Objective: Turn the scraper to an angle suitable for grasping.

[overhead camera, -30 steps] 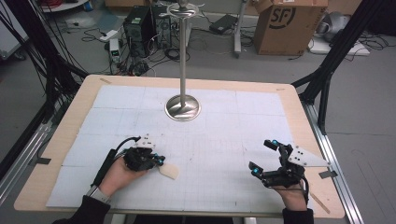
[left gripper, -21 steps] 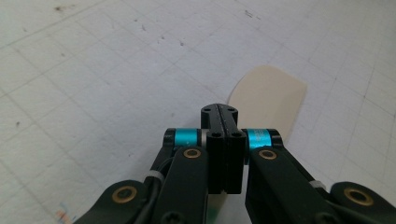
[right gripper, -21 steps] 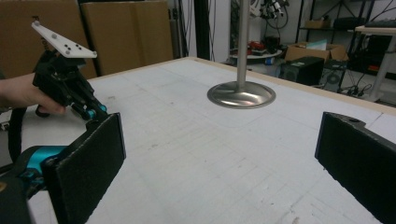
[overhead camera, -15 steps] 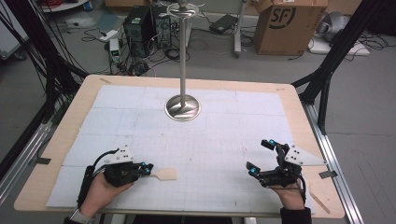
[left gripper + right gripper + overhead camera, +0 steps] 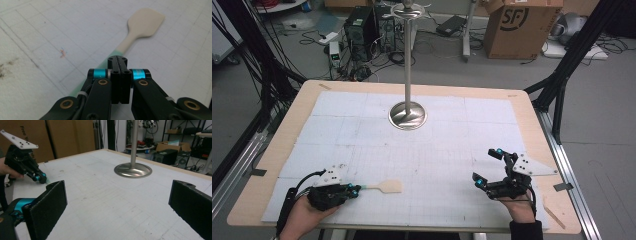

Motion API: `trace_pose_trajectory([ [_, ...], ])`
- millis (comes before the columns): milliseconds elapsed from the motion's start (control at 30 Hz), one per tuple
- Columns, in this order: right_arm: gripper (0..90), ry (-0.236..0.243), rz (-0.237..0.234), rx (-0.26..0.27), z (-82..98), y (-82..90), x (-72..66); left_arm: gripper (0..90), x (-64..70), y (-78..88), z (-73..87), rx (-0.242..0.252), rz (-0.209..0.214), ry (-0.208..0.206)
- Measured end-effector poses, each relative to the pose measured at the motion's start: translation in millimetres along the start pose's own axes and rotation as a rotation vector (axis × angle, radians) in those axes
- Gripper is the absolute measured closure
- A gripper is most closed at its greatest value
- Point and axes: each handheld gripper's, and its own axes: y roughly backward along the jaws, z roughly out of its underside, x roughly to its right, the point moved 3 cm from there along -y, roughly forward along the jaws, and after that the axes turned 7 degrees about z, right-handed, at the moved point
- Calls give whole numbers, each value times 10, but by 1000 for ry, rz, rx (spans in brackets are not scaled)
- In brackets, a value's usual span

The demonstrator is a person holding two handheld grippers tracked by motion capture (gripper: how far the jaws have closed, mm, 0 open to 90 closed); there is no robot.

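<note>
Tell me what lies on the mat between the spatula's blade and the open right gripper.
Nothing: in the high view the white mat is bare between the spatula, held by the left gripper, and the right gripper.

One spatula (image 5: 384, 187), clamped in the left claw (image 5: 354, 190). One metal stand (image 5: 408, 114), well ahead of both claws. One white mat (image 5: 362, 130) underneath them. Two claws in all, the right claw (image 5: 488, 167) gaping wide.

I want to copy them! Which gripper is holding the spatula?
The left gripper: its jaws are shut on the spatula. The right gripper is open, with nothing between its jaws.
</note>
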Motion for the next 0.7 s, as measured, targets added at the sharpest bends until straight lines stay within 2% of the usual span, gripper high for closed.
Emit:
trace_pose_trajectory([
  [100, 2, -1, 3, 3, -1, 1, 11, 899, -53, -47, -72, -25, -52, -22],
  [200, 2, -3, 1, 2, -3, 5, 11, 899, -135, -129, -166, -29, -83, -8],
  [433, 2, -4, 3, 3, 3, 14, 33, 900, -321, -408, -418, -12, -104, 24],
  [700, 2, -8, 7, 9, -3, 34, 50, 899, -366, -715, -661, 6, -114, 34],
])
